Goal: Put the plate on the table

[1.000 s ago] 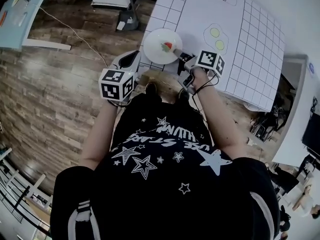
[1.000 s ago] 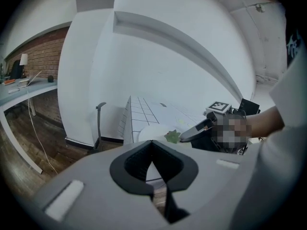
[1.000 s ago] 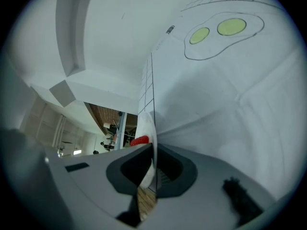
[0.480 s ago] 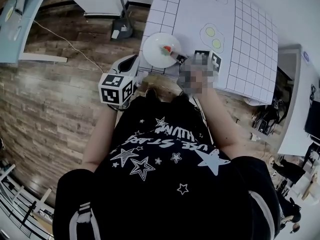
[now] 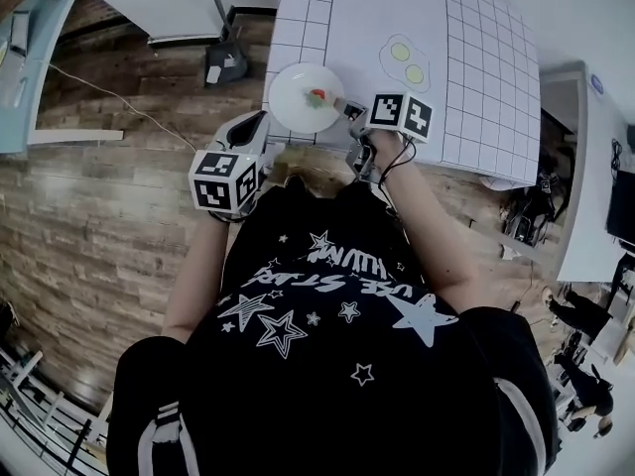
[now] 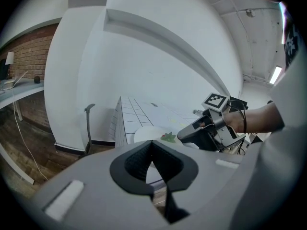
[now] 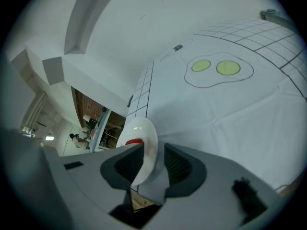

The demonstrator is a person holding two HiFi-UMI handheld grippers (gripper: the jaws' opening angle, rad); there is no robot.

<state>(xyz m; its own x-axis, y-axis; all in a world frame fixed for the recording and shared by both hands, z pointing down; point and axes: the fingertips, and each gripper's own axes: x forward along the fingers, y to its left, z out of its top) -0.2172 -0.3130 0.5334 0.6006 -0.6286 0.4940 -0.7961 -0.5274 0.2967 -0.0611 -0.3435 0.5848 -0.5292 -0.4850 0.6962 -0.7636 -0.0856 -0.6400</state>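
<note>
The white plate [image 5: 298, 98] lies flat on the gridded table sheet [image 5: 466, 87], near its front left corner, with a small red and green food piece [image 5: 317, 96] on it. My right gripper [image 5: 347, 108] is at the plate's right rim. In the right gripper view the plate's rim [image 7: 142, 140] stands between the jaws of the right gripper [image 7: 153, 146], which are opening; a gap shows beside the right pad. My left gripper [image 5: 252, 126] hangs off the table's front edge, left of the plate. Its tips [image 6: 151, 143] meet with nothing between them.
A fried-egg drawing [image 5: 407, 62] is printed on the sheet, right of the plate. The table's front edge [image 5: 298, 145] runs just below the plate, with wooden floor [image 5: 89, 216] beyond it. A stand's base [image 5: 224, 67] sits on the floor, left of the table.
The plate and the right gripper have stayed together at the table's front left corner while the head view drifted. The left gripper keeps its place below the table edge.
</note>
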